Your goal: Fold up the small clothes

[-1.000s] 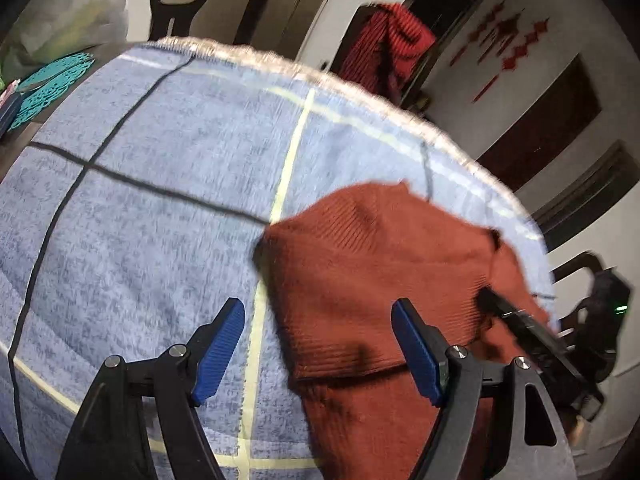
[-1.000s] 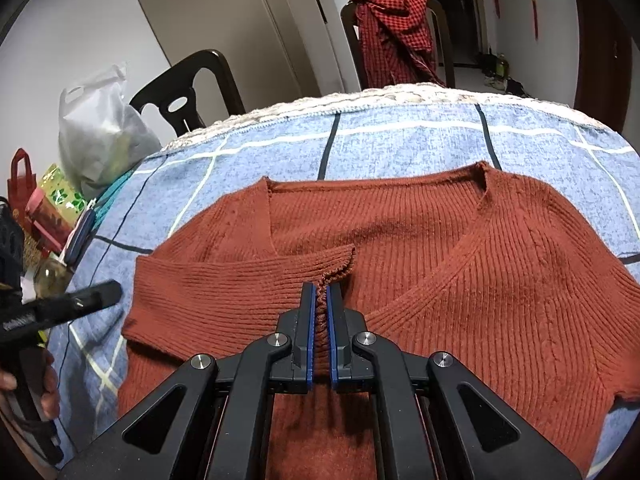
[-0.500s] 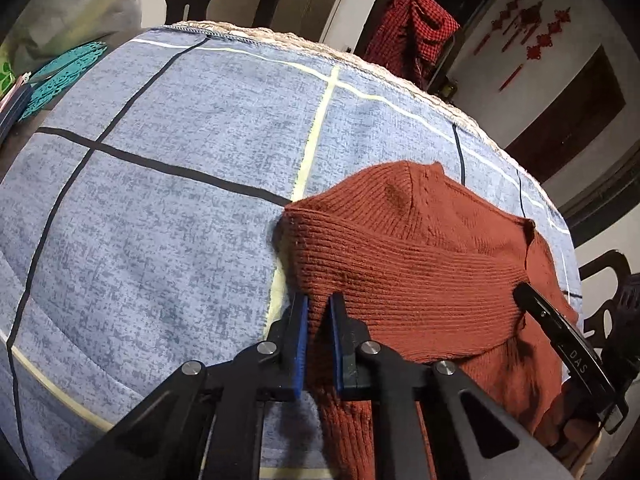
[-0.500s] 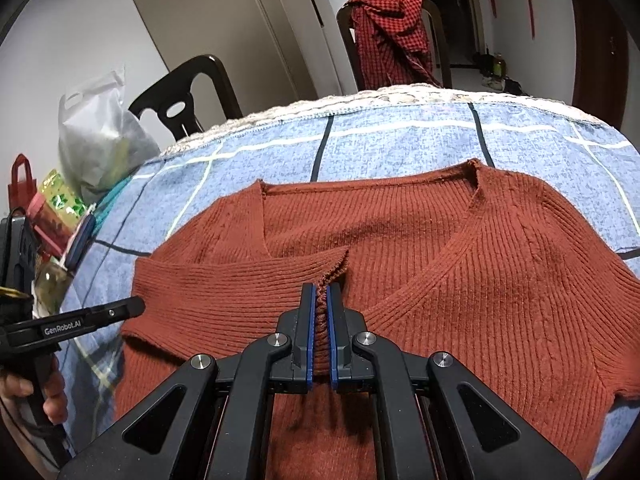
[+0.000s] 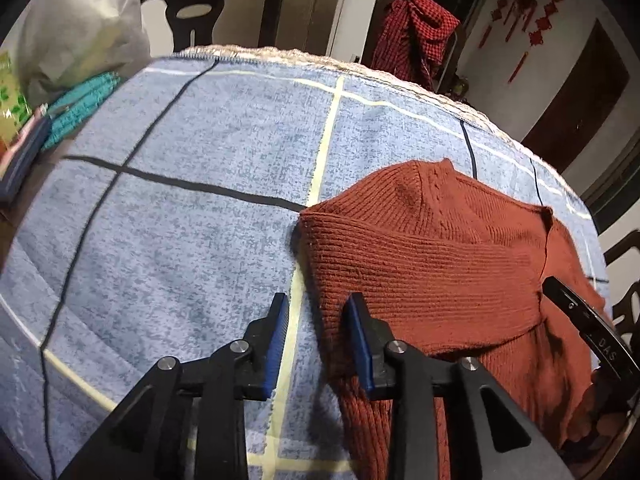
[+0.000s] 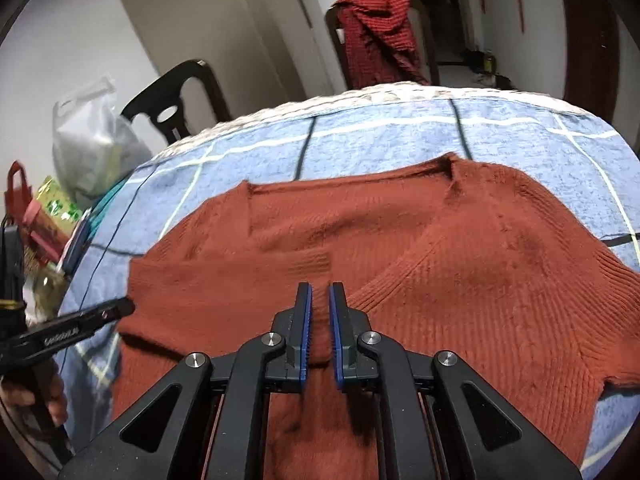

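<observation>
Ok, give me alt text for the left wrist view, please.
The left claw hangs open, its jaws having just been opening, astride the folded edge of a rust-red knit sweater on a blue checked tablecloth. The right claw's finger rests on the sweater at right.

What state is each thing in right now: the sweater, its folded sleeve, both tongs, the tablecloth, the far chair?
Sweater: flat on the tablecloth, neckline away from the cameras.
Left sleeve: folded across the body.
Left tongs: open, jaws just opened, straddling the sweater's edge, nothing pinched.
Right tongs: slightly open, jaws just parted, knit between the pads, not clamped.
Tablecloth: spread over the table.
Far chair: red checked garment draped over its back.
</observation>
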A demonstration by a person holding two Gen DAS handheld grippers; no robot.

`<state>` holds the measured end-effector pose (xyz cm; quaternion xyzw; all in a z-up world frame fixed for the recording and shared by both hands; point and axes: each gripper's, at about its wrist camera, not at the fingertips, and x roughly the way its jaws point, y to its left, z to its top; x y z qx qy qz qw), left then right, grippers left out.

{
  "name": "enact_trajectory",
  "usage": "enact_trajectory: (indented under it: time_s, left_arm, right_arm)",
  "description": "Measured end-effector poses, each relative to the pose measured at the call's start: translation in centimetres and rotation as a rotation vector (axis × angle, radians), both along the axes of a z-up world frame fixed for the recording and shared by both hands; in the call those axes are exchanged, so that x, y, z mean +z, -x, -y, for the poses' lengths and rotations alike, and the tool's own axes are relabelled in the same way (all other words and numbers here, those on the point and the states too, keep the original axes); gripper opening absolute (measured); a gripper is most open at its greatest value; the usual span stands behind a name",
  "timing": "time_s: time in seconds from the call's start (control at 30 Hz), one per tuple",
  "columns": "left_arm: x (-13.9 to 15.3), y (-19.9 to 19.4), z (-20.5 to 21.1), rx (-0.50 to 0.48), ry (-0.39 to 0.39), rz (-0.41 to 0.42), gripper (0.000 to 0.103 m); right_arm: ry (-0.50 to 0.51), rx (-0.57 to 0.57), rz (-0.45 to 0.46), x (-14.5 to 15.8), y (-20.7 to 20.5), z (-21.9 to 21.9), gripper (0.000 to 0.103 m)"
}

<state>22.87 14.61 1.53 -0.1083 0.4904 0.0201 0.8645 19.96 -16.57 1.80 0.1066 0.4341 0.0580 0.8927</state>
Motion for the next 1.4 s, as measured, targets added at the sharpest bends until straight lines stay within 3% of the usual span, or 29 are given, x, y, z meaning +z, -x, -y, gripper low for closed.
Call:
enact_trajectory:
  time_s: [0.13, 0.33, 0.43, 0.77, 0.87, 1.0, 1.1, 1.27, 1.4]
  left_arm:
    - [1.0, 0.9, 0.7, -0.016, 0.002, 0.013, 0.045]
    - [3.9, 2.6, 2.8, -0.068, 0.023, 0.078, 0.056]
    - [5.2, 3.2, 5.2, -0.122, 0.019, 0.114, 0.062]
    - [6.7, 4.1, 17.3, -0.422, 0.028, 0.177, 0.063]
    - [6.4, 4.0, 21.2, -0.505, 0.063, 0.162, 0.063]
    - [5.9, 4.3, 26.0, -0.601, 0.047, 0.167, 0.063]
    - [5.3, 4.4, 29.0, -0.664, 0.05, 0.153, 0.063]
    - [4.0, 4.1, 34.0, -0.746, 0.041, 0.126, 0.063]
    - [3.6, 4.2, 37.9, -0.828, 0.04, 0.132, 0.063]
  right_arm:
    - [0.075, 0.013, -0.035, -0.6, 0.4, -0.6, 0.012]
    - [0.064, -0.036, 0.001, 1.2, 2.9, 1.9, 0.014]
    - [0.071, -0.065, 0.029, 2.6, 4.8, 3.6, 0.031]
    - [0.11, -0.256, 0.09, 5.1, 13.4, 11.4, 0.032]
    - [0.133, -0.357, 0.057, 5.0, 15.3, 14.3, 0.032]
    - [0.122, -0.44, 0.051, 4.7, 17.7, 17.6, 0.032]
    - [0.118, -0.466, 0.057, 4.6, 19.0, 18.9, 0.032]
    - [0.205, -0.476, 0.043, 4.3, 20.2, 20.0, 0.032]
    - [0.213, -0.545, 0.03, 4.1, 21.1, 21.8, 0.032]
